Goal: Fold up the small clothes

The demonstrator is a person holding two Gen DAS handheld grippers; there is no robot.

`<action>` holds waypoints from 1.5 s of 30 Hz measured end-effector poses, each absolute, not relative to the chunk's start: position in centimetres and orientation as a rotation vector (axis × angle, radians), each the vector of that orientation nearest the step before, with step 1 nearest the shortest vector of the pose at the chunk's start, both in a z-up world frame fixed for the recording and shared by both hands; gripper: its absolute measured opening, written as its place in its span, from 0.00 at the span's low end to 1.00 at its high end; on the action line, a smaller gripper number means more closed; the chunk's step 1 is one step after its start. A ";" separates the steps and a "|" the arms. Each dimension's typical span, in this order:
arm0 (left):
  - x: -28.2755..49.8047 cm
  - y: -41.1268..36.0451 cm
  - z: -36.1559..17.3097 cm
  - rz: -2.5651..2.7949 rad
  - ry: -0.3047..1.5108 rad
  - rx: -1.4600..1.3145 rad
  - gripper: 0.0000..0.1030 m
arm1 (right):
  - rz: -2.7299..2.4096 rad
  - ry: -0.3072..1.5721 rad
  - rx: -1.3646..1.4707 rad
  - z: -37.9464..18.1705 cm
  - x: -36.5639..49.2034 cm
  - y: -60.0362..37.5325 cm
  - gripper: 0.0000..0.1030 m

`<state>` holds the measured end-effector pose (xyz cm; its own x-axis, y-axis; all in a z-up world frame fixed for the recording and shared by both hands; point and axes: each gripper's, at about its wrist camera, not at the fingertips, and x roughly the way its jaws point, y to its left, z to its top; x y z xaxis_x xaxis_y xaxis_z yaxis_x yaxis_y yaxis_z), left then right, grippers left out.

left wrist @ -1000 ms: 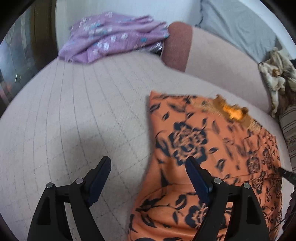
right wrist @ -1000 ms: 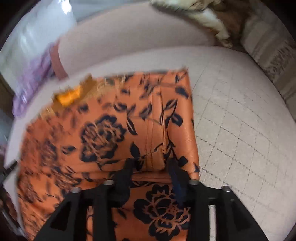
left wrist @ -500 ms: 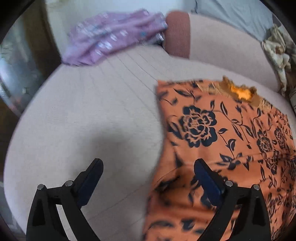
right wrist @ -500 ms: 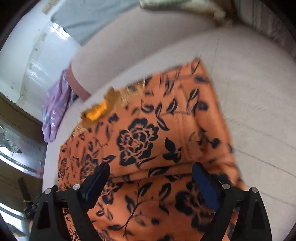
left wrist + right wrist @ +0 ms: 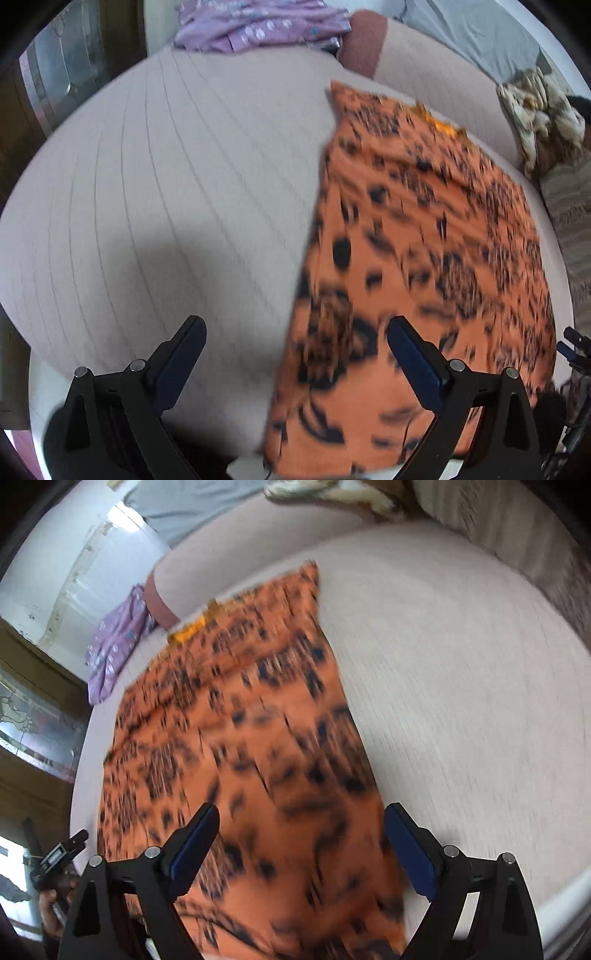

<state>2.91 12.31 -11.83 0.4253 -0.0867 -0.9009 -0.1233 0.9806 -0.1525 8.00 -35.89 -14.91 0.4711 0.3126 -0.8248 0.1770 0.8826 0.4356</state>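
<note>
An orange garment with a black flower print (image 5: pixel 424 251) lies flat on the pale quilted bed (image 5: pixel 166 192); it also shows in the right wrist view (image 5: pixel 240 738). My left gripper (image 5: pixel 295 343) is open and empty above the garment's near left edge. My right gripper (image 5: pixel 301 830) is open and empty above the garment's near right part. Both views are blurred by motion. Each gripper shows at the edge of the other's view.
A folded purple floral garment (image 5: pixel 258 26) lies at the bed's far left, next to a brown-and-pink bolster (image 5: pixel 369 48). A crumpled cream cloth (image 5: pixel 535 110) lies at the far right. A grey pillow (image 5: pixel 472 33) is behind. Dark wooden furniture (image 5: pixel 33 709) stands beside the bed.
My right gripper let go of the orange garment and opened wide. Both grippers have pulled back and up from the garment, which now lies flat.
</note>
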 end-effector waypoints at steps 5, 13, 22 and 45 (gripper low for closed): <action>1.4 11.5 -12.6 -0.005 1.160 -0.191 0.96 | 0.100 1.126 0.561 -16.2 5.4 -36.7 0.90; 0.6 11.2 -13.5 0.014 1.184 -0.186 0.96 | 0.166 1.132 0.648 -17.0 3.6 -36.5 0.83; -1.0 10.0 -13.5 0.031 1.190 -0.092 0.84 | 0.178 1.136 0.650 -17.0 3.3 -36.1 0.56; -2.1 9.7 -11.8 -0.063 1.171 -0.151 0.09 | 0.201 1.110 0.717 -16.8 2.4 -37.4 0.22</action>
<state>-2.08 9.72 -11.80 0.3887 -0.1278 -0.9125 -0.0294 0.9881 -0.1509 2.38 -37.42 -16.80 0.4530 0.4882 -0.7459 0.1956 0.7619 0.6174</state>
